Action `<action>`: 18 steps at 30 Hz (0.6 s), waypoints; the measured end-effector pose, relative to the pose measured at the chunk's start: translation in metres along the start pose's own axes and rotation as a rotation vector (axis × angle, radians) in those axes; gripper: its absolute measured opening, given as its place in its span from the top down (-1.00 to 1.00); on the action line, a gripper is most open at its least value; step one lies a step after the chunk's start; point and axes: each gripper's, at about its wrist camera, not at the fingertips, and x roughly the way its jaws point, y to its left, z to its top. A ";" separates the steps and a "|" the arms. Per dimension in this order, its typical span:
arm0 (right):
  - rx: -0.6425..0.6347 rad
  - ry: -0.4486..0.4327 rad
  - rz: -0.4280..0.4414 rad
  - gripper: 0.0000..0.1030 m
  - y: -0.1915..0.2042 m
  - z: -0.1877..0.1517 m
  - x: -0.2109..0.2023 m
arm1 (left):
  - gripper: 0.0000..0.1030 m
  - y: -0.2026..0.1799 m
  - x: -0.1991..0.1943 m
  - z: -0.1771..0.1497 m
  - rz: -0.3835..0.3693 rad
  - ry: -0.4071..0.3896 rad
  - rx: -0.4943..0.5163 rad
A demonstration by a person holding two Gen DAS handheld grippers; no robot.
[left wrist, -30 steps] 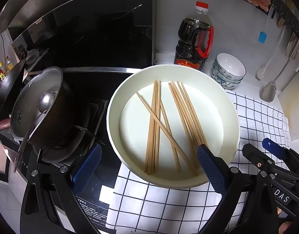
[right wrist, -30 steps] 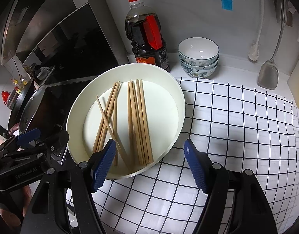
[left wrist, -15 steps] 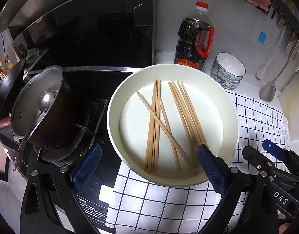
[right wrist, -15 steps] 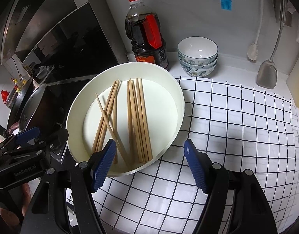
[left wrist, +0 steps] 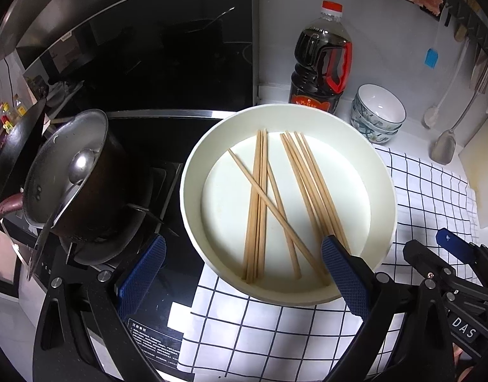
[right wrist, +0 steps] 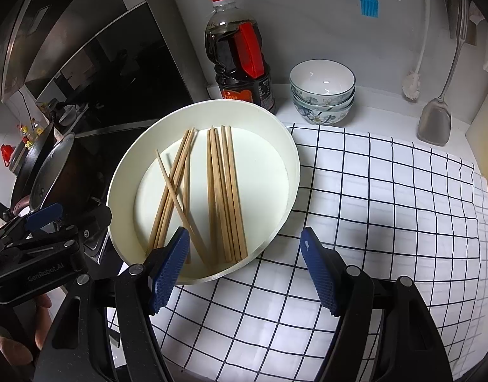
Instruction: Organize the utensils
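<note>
A black-and-white checked cloth [right wrist: 387,210] was spread over the counter, with the dark stove top [left wrist: 167,140] beside it. A large white round dish [left wrist: 382,172] was set partly on the cloth and partly over the stove's edge. A dark pot [left wrist: 84,191] with a metal lid was seen on the burner beside the dish. Behind the dish, a soy sauce bottle [right wrist: 239,54] stood against the wall, and a stack of patterned bowls [right wrist: 321,92] was placed just beside it. A metal spatula [right wrist: 434,121] was hung on the wall further along.

Wooden chopsticks [left wrist: 310,184] were laid inside the dish in two loose groups, one stick crossing the others diagonally.

The left gripper [left wrist: 244,273] was held over the near rim of the dish, its jaws spread wide and nothing clamped between them. The right gripper [right wrist: 244,270] was likewise held with jaws apart and empty, one pad over the dish's rim and the other above the cloth.
</note>
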 end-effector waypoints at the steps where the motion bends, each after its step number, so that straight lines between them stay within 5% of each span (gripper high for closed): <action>1: 0.000 -0.001 0.000 -0.34 0.000 0.000 0.000 | -0.88 0.000 0.000 0.000 0.001 0.000 -0.001; 18: -0.003 -0.002 -0.001 -0.34 0.000 0.001 0.000 | -0.88 0.002 0.001 -0.001 -0.004 0.015 -0.019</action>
